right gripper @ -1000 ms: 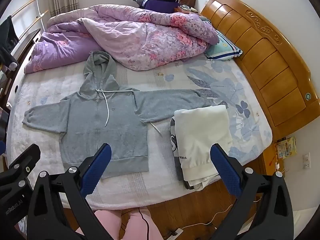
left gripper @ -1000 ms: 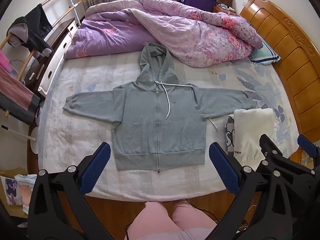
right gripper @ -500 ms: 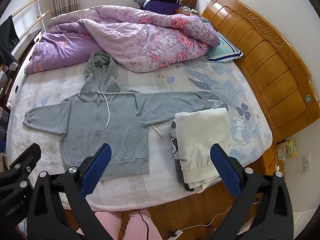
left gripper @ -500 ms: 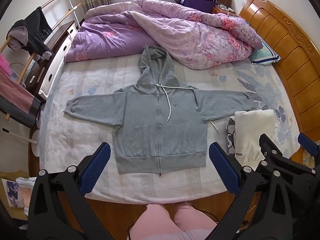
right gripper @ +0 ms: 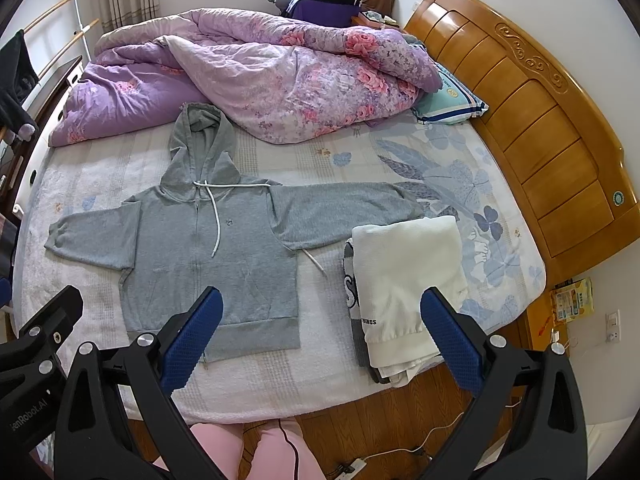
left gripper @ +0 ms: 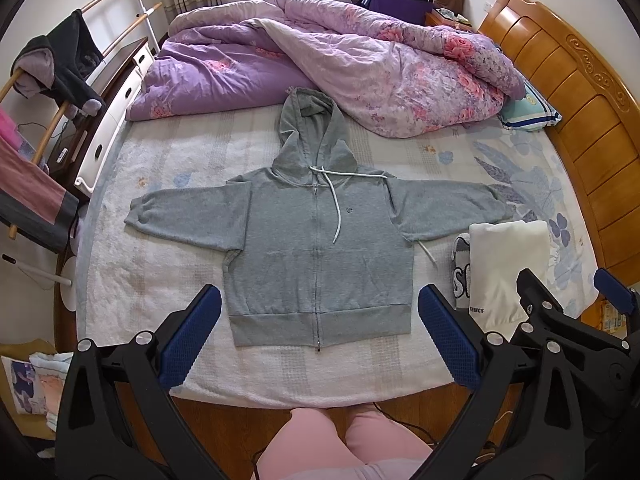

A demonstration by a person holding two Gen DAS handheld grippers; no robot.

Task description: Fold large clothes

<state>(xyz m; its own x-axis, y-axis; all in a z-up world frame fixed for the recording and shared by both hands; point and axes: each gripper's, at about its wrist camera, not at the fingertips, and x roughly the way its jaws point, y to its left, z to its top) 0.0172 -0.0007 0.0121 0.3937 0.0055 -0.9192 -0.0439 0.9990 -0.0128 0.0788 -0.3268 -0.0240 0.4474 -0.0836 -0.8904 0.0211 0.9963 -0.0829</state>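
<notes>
A grey zip hoodie [left gripper: 316, 248] [right gripper: 212, 256] lies flat and face up on the bed, sleeves spread to both sides, hood pointing to the far side. Its white drawstring trails across the chest. My left gripper [left gripper: 318, 328] is open, held above the near edge of the bed over the hoodie's hem, touching nothing. My right gripper [right gripper: 318, 328] is open too, hovering between the hoodie's right side and a folded stack of white and grey clothes [right gripper: 404, 284] [left gripper: 500, 268]. Nothing sits between either pair of fingers.
A rumpled purple floral quilt [left gripper: 340, 68] fills the far part of the bed. A wooden headboard [right gripper: 532, 112] stands at the right, with a pillow [right gripper: 448, 100] beside it. A clothes rack [left gripper: 48, 92] and white drawers stand at left. A person's pink-clad knees [left gripper: 336, 448] are at the bed's near edge.
Both grippers have drifted slightly, so the hoodie and bed sit a little lower in each view. Nothing on the bed has moved; both grippers stay open.
</notes>
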